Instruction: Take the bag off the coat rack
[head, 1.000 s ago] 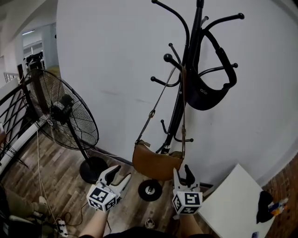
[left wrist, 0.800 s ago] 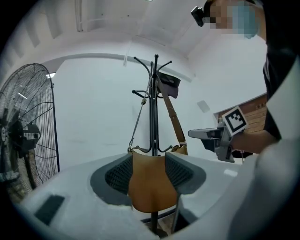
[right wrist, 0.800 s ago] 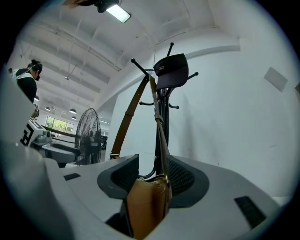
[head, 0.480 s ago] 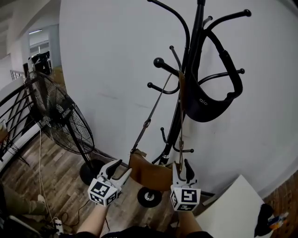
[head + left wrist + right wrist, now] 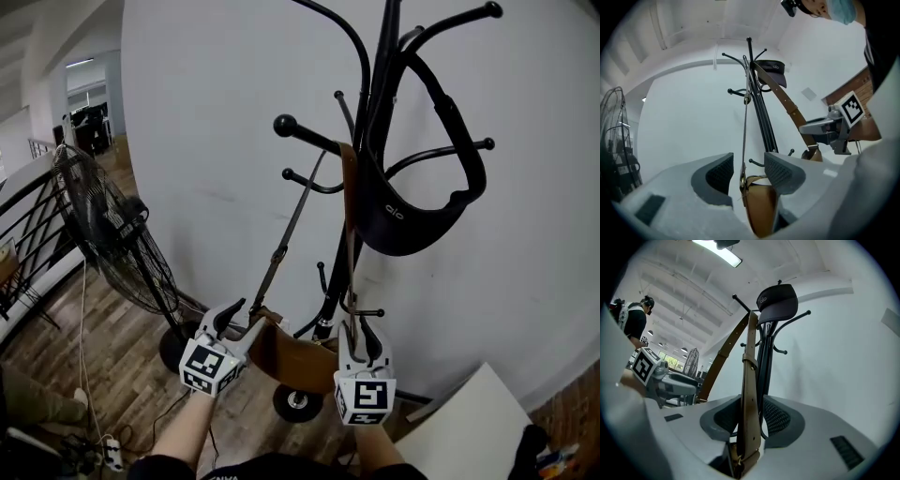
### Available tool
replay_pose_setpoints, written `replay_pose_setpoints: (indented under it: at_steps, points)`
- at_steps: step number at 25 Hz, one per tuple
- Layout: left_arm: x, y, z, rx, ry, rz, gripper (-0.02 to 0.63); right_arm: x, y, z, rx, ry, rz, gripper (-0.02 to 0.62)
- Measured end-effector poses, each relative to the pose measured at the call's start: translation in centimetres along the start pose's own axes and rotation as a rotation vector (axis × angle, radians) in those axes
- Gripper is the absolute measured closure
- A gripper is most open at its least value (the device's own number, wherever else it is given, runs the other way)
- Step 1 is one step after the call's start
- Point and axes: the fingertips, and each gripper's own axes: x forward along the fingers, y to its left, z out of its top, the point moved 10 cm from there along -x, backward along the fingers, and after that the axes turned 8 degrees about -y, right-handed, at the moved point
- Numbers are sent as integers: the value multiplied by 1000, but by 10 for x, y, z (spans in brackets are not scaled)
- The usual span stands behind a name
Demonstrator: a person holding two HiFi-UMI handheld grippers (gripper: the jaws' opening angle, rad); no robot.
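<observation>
Now | bag (image 5: 295, 361) hangs on coat rack (image 5: 380, 94) | left tongs (image 5: 242, 317) wide round bag end | right tongs (image 5: 358, 328) closing round strap (image 5: 349, 225)

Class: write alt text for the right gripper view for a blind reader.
A brown bag strap stands upright between the closing jaws of the right gripper. Behind rises a black coat rack with a dark item hung on top.
</observation>
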Motion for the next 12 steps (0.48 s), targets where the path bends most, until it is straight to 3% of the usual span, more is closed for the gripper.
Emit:
replay_pose_setpoints:
  at_steps: [9,12]
  points:
    - [34,1,15,53,-52,19,408,7,-8,-6,-19,-1,66,514]
    - [38,-1,16,53,-59,22,448,11,-10,-7,-22,2,67,531]
